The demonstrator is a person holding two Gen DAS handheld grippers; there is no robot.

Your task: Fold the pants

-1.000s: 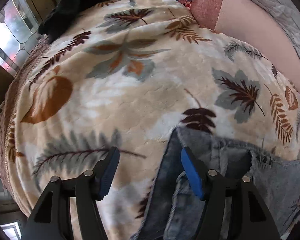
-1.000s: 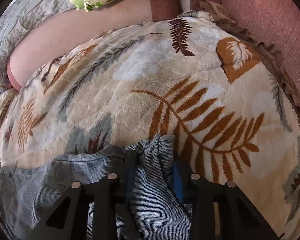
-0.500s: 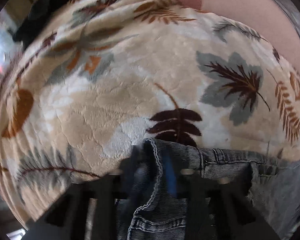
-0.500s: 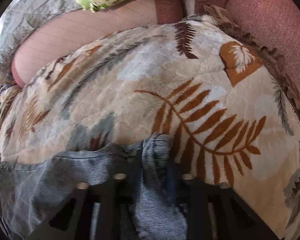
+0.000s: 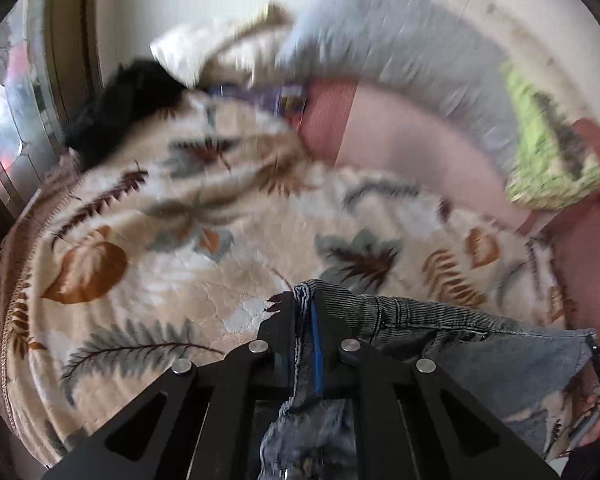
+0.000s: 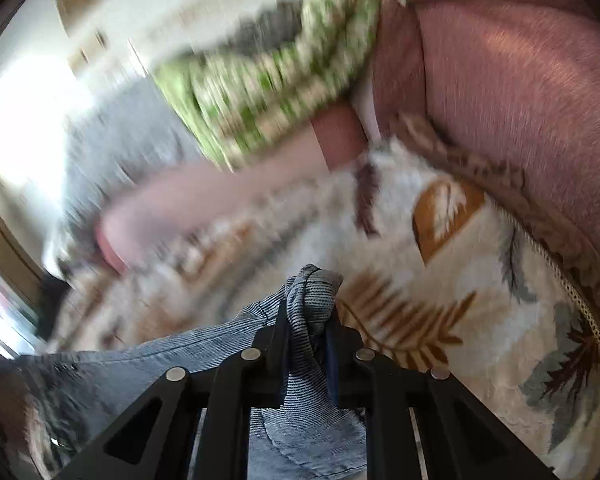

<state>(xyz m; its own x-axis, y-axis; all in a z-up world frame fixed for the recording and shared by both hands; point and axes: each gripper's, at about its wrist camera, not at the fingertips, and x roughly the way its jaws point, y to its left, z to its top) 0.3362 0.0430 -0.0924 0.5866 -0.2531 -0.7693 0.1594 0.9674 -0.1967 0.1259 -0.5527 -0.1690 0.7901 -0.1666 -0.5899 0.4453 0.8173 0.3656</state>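
Blue-grey denim pants (image 5: 440,320) lie on a cream blanket with a leaf print (image 5: 160,280). My left gripper (image 5: 306,300) pinches the left waistband corner, jaws closing tight with the denim between the pads. My right gripper (image 6: 308,304) clamps a bunched fold at the other end of the pants (image 6: 180,356), its jaws also closing on the cloth. Both corners are lifted above the blanket (image 6: 480,300), and the waistband stretches between the two grippers. The legs hang out of sight below.
A black garment (image 5: 120,108) lies at the blanket's far left, near a window (image 5: 4,120). Grey bedding (image 5: 400,40), a pink sheet (image 5: 400,140) and a green patterned cloth (image 6: 268,80) are piled behind. A reddish upholstered edge (image 6: 520,80) borders the right.
Both grippers closed on the waistband corners and rose with them, tilting up so the far bedding and wall came into view. The left jaws were wide apart a second ago.
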